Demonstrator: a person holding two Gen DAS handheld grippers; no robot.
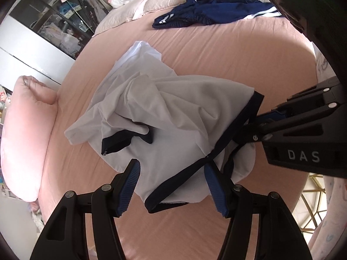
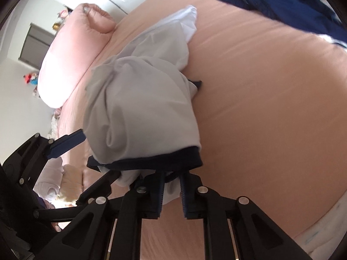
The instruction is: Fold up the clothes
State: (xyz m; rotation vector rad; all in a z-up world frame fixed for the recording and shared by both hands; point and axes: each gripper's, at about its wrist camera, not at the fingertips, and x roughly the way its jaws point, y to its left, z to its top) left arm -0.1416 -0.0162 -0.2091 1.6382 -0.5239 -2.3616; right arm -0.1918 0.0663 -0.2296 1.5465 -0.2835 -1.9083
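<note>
Left wrist view: white shirt [image 1: 164, 112] lies crumpled on the bed [image 1: 216, 49], just ahead of the left hand-held gripper [image 1: 173, 186]. Jaws stand apart, straddling the near hem; cloth and the dark trim [image 1: 184, 179] run between the pads [image 1: 128, 188], but the pads don't look pressed on anything, so I read it as not gripping. The right hand-held gripper [image 1: 249, 127] comes in from the right and pinches the dark-edged border there. Navy garment [image 1: 214, 10] sits well apart at the far side, untouched. Pink pillow [image 1: 26, 134] off to the left.

Right wrist view: right hand-held gripper [image 2: 171, 186] is clamped on a bunch of white fabric plus dark trim [image 2: 151, 162], right at its fingertips. The rest of the shirt [image 2: 138, 99] piles up ahead of it. The left hand-held gripper [image 2: 65, 140] shows at the left edge, beside the pile.

Handling, my read: thin, light, floppy cloth with no stiffness, so it'll sag and fold on itself when lifted. Probably slides easily on the sheet. Not fragile. The trim is thicker and bites better than plain fabric; grab there or at a corner. Two holds well apart along one edge should spread it flat. The current right pinch takes several layers at once, so it may drag up more than one edge.
</note>
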